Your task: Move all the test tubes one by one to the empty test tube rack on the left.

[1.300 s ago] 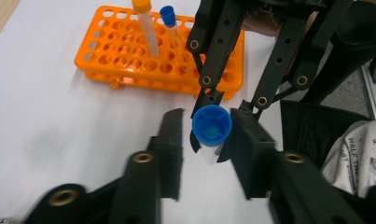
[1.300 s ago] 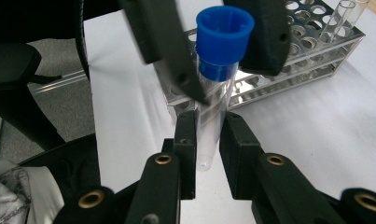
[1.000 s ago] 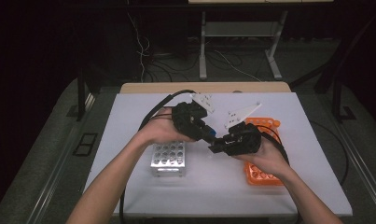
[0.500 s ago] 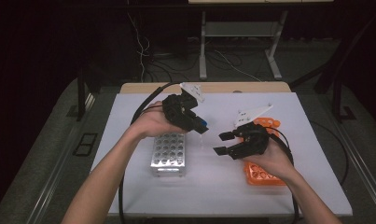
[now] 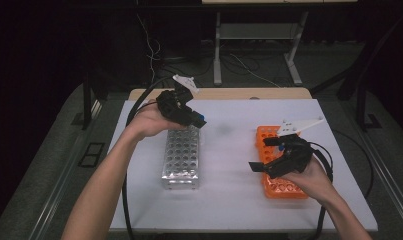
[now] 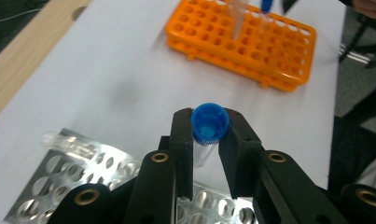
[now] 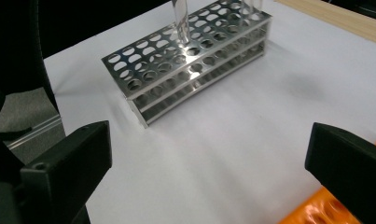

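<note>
I hold the blue-capped tube (image 6: 209, 128) clamped just below its cap between the left gripper (image 6: 210, 140) fingers, above the far end of the steel rack (image 5: 180, 154). Risk: the grip is high and narrow, so the tube may swing, miss its hole and strike the rack top. The right gripper (image 5: 270, 154) hangs with fingers wide apart over the orange rack (image 5: 283, 186) on the desk (image 5: 229, 150); lowering it could knock the tubes there.

left gripper (image 5: 195, 120) and right gripper (image 5: 266, 155) apart (tube (image 6: 207, 132) left)
</note>
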{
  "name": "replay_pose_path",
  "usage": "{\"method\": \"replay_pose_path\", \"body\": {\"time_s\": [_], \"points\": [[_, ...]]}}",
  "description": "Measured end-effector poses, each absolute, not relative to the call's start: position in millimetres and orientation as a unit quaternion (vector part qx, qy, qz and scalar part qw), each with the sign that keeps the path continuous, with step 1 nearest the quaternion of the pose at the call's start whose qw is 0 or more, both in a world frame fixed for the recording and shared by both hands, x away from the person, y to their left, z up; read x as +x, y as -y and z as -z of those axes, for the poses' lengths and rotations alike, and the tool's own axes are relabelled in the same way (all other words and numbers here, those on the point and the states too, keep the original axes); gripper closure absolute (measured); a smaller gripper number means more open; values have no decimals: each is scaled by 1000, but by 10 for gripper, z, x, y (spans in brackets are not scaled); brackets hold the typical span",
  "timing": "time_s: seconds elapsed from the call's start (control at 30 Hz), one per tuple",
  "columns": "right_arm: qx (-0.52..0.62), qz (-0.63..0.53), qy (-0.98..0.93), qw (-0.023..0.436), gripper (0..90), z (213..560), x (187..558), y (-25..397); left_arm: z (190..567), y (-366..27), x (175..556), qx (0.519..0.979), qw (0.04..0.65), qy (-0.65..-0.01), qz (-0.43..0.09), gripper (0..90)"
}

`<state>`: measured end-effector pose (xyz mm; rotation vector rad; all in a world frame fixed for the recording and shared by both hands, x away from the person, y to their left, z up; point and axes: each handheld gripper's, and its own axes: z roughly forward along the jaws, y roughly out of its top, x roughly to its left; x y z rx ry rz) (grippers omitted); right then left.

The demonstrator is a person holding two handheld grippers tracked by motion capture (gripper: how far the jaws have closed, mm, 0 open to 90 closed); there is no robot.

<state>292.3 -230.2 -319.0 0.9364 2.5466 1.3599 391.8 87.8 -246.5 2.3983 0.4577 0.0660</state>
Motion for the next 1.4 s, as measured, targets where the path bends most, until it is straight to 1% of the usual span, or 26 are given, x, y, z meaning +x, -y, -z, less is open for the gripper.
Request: {"method": "replay_pose_path", "body": {"time_s": [0.27,0.5,0.8,1.1,1.4], "points": [[333,-441,-832,57,3,3254,2811,2595,2485,-1008,4102,915,343,-209,-35,746],[351,-435,-827,60,3,3329,2748,2818,2502,-998,4252,913,339,-222,-47,746],[372,-431,-820,60,3,3420,2681,3035,2616,-958,4409,913,331,-233,-56,747],[383,-429,-816,57,3,3530,2655,3138,2736,-995,4551,908,331,-249,-58,747],[390,-433,-811,57,3,3565,2637,3211,2898,-997,4621,909,323,-256,-59,747]]}}
